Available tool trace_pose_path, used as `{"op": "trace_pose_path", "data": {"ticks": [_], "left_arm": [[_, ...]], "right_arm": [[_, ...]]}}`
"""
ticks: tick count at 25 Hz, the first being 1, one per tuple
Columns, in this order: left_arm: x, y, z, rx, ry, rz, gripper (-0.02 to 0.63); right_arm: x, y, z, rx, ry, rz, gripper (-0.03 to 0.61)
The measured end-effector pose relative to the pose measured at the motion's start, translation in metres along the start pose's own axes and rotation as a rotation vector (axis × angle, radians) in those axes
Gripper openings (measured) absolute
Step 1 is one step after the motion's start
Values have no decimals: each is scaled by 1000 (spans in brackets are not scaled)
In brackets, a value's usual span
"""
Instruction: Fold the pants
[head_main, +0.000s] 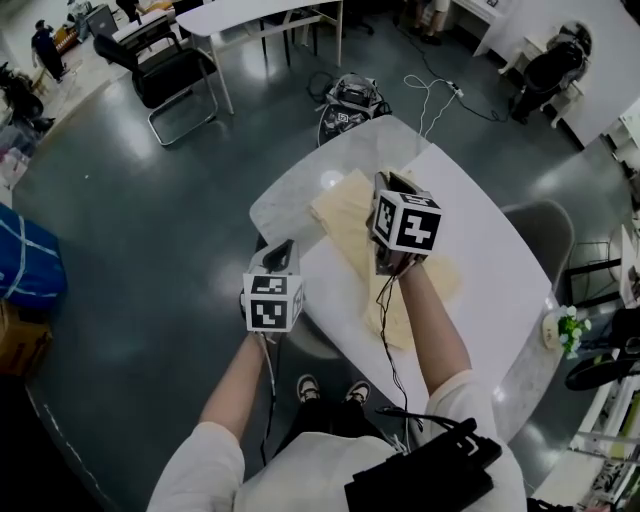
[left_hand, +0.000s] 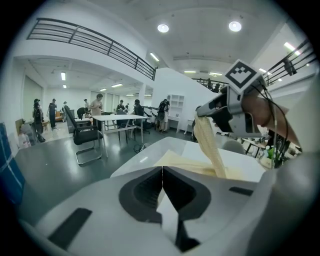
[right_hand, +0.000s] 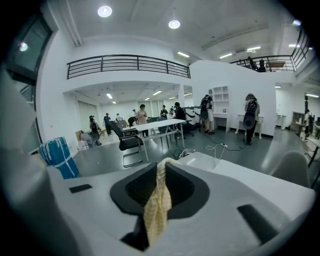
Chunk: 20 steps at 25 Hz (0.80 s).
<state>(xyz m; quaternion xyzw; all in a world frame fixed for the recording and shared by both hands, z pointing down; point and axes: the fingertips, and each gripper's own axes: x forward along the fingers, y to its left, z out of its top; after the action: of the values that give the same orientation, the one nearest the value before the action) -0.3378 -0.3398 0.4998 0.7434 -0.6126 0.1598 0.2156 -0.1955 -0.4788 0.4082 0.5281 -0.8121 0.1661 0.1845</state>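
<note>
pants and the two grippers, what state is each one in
pants: one part pinched and lifted, hanging as a strip; the rest lies on the white table
left gripper: jaws together, nothing between them, not touching the pants
right gripper: jaws closed on the pants fabric, raised above the table

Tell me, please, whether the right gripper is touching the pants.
Touching. In the right gripper view, the right gripper has its jaws pinched on a fold of the yellow pants.
</note>
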Motion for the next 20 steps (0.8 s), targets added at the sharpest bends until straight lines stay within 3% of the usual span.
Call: {"op": "trace_pose_path", "data": {"ticks": [2,3,4,5,11,20], "left_arm": [[0,7,-10,-7,18,17,9],[0,11,-16,-13,29,22,9],[1,13,-24,-21,41,25,9],[1,15,-32,-30,51,26,9],[6,13,-69,-53,105,-1,9],[18,-34,-76,-69,115,-64,9]], "right_arm": [[29,18,-9,15,5,68,59],[43,26,-14,34,-2,99,112],[54,30,-21,55,-12,121,215],[62,31,-30,74,-14,128,257],[49,-2,-107,184,78,58,221],[-22,-75,-174,184,157,-96,201]]}}
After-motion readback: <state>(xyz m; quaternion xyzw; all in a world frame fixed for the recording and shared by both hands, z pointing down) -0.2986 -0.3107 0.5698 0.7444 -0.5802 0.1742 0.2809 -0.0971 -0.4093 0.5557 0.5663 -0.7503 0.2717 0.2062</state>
